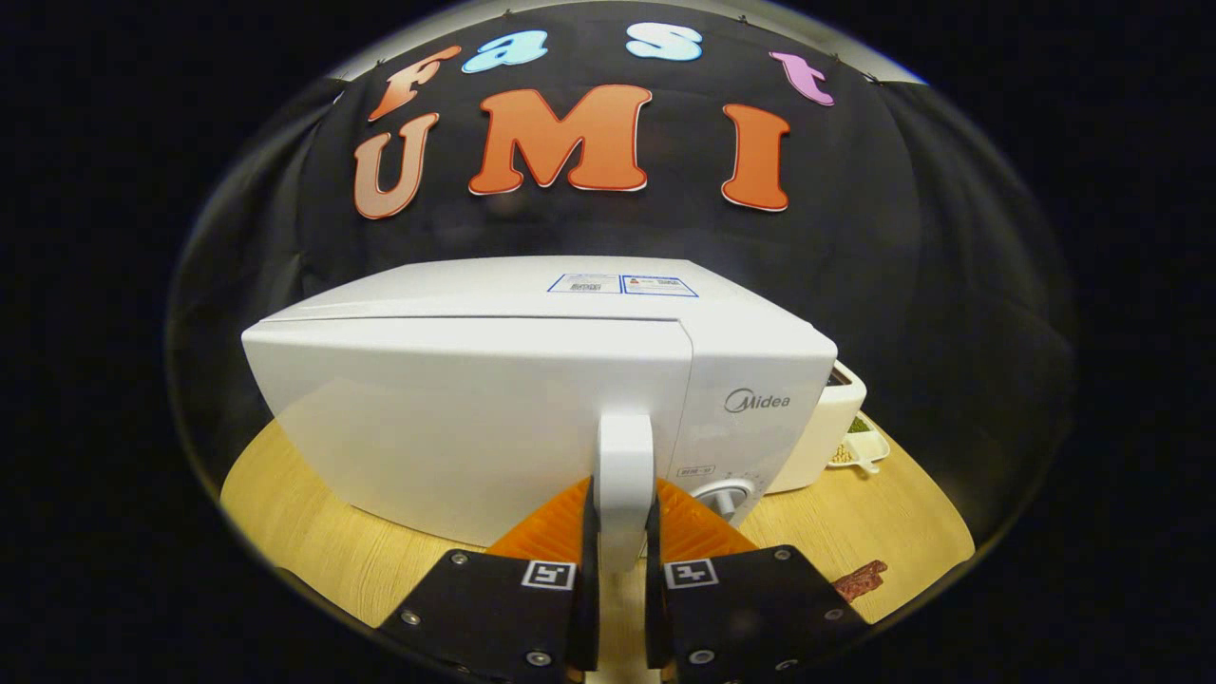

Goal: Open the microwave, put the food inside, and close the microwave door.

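Microwave dead ahead of the tongs, standing on the desk, door shut. Handle upright, long axis vertical, set between the two fingers. Tongs clenched on that handle, one finger pressing each flank. Door panel spreading away to the left of the tongs, control panel with a dial just to the right, so hinge most likely on the far left edge and the pull most likely an arc outward and leftward. Opening step in hand, by the look of it; nothing loaded yet.

Beyond the microwave to the right: a pale appliance, partly hidden, and a small white tray of what seem to be beans or grains beside it. Nearer, right of the tongs, a reddish-brown strip flat on the desk, possibly the food, too small to be sure. Nothing seen in the door's swing path left of the tongs; bare wood there.
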Action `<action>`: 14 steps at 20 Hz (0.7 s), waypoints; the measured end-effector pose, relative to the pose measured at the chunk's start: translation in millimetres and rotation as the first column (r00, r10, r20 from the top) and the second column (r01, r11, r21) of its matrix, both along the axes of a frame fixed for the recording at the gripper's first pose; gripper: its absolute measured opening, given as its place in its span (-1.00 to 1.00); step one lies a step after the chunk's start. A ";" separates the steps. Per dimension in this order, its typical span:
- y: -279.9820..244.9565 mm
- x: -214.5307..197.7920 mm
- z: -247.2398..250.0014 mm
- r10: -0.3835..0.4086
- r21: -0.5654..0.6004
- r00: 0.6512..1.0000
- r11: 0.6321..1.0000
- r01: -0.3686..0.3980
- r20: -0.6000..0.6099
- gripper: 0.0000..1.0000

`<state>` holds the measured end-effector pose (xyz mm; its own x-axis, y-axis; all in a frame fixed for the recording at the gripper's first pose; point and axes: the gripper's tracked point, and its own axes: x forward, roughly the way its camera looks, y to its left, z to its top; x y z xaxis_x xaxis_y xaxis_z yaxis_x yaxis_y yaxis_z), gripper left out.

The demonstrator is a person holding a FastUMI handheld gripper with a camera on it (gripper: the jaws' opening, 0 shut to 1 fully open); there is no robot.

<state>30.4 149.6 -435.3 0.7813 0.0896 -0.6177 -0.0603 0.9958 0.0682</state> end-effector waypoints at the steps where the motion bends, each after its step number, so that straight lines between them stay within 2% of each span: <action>1: -0.3 -1.4 -1.1 -0.014 0.007 1.000 1.000 0.014 -0.013 -0.65; 6: -0.2 -16.3 3.6 -0.041 0.014 0.997 0.999 0.042 -0.058 -0.76; 9: 2.8 -53.0 16.4 0.001 -0.071 1.000 0.997 0.001 0.027 -0.77; 14: 17.5 -102.1 29.7 0.054 -0.029 0.998 0.998 -0.053 0.022 -0.76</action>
